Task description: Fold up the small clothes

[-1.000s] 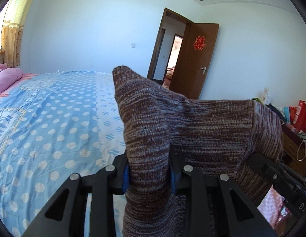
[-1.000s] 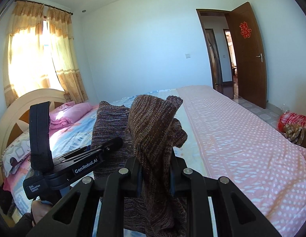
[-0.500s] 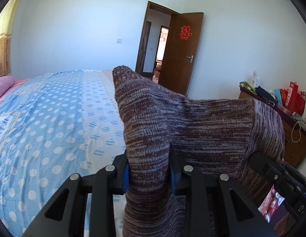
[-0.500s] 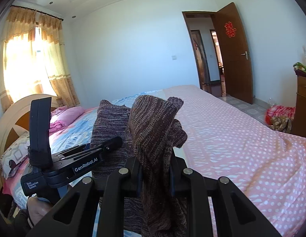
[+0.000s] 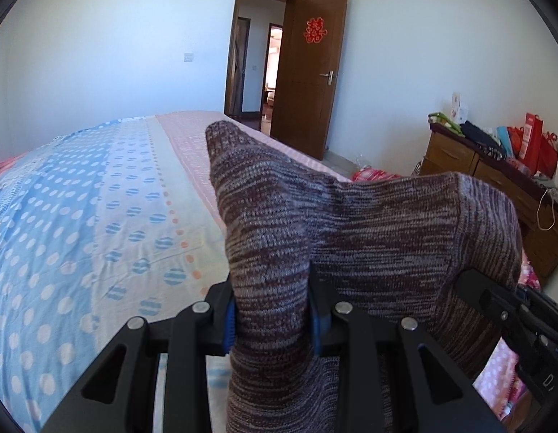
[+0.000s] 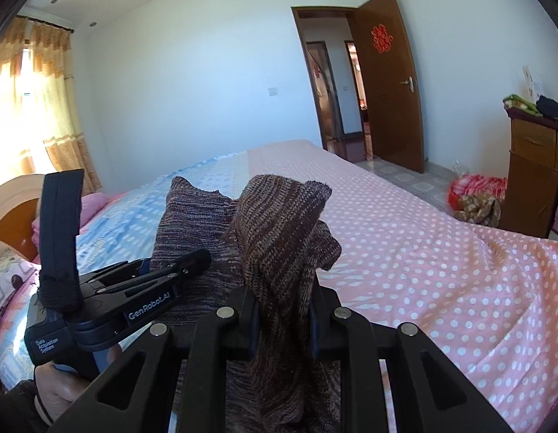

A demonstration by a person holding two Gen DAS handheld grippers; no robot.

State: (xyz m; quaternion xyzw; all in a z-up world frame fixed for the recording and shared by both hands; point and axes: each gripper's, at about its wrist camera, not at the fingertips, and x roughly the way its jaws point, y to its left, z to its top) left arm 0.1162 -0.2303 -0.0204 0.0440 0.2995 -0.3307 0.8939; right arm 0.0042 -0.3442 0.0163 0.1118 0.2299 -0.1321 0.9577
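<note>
A brown-purple knitted garment (image 5: 369, 238) hangs in the air above the bed, stretched between both grippers. My left gripper (image 5: 271, 310) is shut on one upper corner of it; the corner sticks up past the jaws. My right gripper (image 6: 284, 310) is shut on the other bunched corner (image 6: 282, 223). In the right wrist view the left gripper (image 6: 159, 270) shows at the lower left, held by a hand, with the garment behind it. In the left wrist view the right gripper's body (image 5: 513, 321) shows at the lower right. The lower part of the garment is hidden.
The bed (image 5: 80, 223) with a blue and pink dotted sheet (image 6: 441, 270) lies below. A wooden dresser (image 5: 495, 187) with bags stands on the right. An open brown door (image 6: 390, 83) is at the back. Pink pillows (image 6: 95, 205) and a headboard are at the left.
Both grippers have swung to the right with the garment still held between them; the door and the dresser have come further into view. The grip on the garment has not changed.
</note>
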